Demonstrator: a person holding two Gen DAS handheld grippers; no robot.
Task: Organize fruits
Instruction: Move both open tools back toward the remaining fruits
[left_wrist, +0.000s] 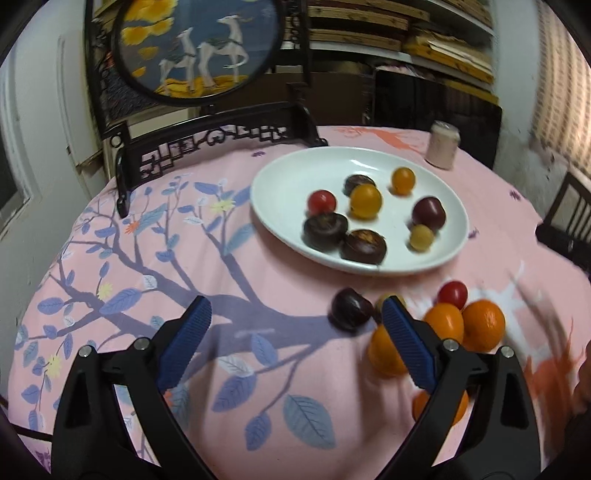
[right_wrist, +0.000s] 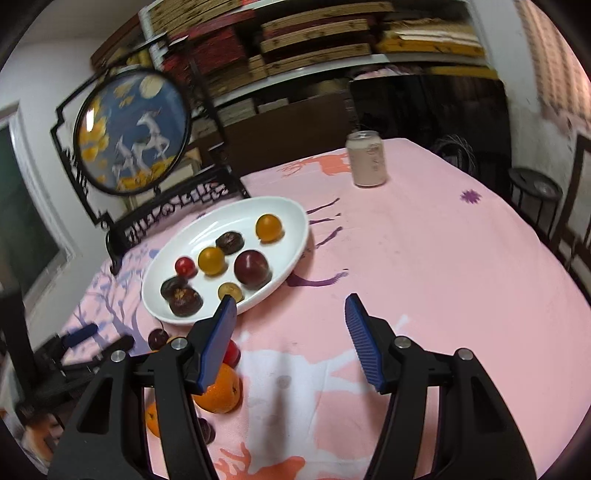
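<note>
A white oval plate holds several small fruits: a red tomato, orange ones, a dark plum and dark brown chestnut-like pieces. Loose fruit lies on the pink cloth in front of the plate: a dark plum, a red tomato and oranges. My left gripper is open and empty, just left of the loose pile. My right gripper is open and empty, above the cloth right of the pile.
A pink can stands at the table's far side. A black carved stand with a round deer painting stands behind the plate. Shelves with stacked boards fill the back wall. The left gripper shows at the left edge of the right wrist view.
</note>
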